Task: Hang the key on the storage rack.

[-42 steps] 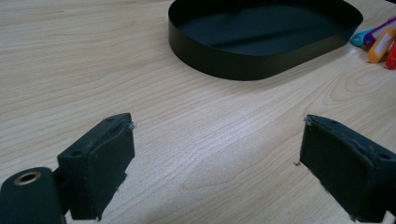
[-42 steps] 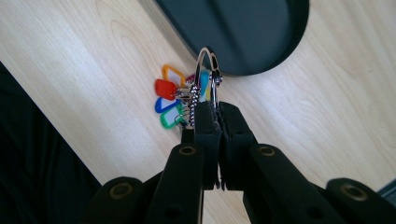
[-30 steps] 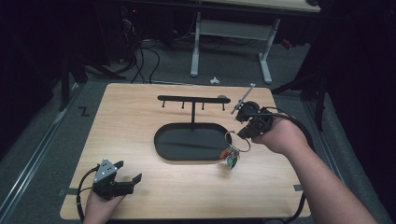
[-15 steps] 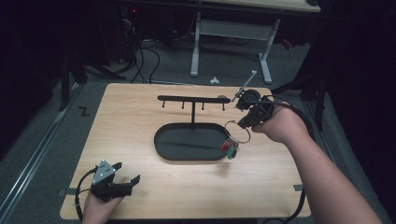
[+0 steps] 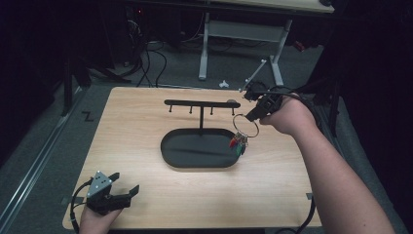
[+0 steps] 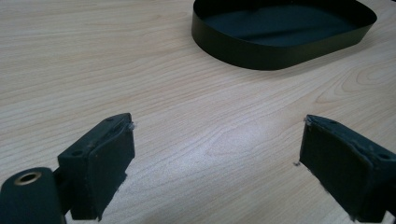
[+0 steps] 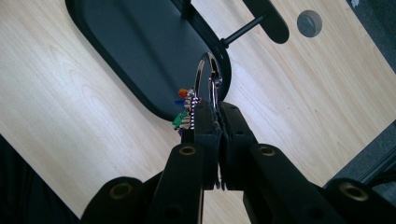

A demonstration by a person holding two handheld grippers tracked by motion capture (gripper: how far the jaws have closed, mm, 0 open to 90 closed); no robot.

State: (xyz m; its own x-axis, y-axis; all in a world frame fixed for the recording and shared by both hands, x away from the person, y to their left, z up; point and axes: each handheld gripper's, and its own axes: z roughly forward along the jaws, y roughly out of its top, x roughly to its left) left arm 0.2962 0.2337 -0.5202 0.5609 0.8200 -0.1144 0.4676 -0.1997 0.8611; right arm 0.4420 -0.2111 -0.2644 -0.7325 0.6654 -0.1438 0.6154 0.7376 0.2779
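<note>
Right gripper view: right tool (image 7: 217, 119) pinching key ring (image 7: 208, 77), left tool (image 6: 215, 163) elsewhere spread.

Room dim; the light falls mainly on the desk (image 5: 146, 122), a pale wood-grain top with rounded corners. Floor (image 5: 53, 146) is grey carpet, with a metal rail (image 5: 34, 168) running along it at the left. A second table (image 5: 243, 34) with a white metal frame stands beyond the far edge, its legs resting on the carpet. Black cables (image 5: 146, 63) lie tangled on the floor under it. Surroundings at far left and right are too dark to make out.
</note>
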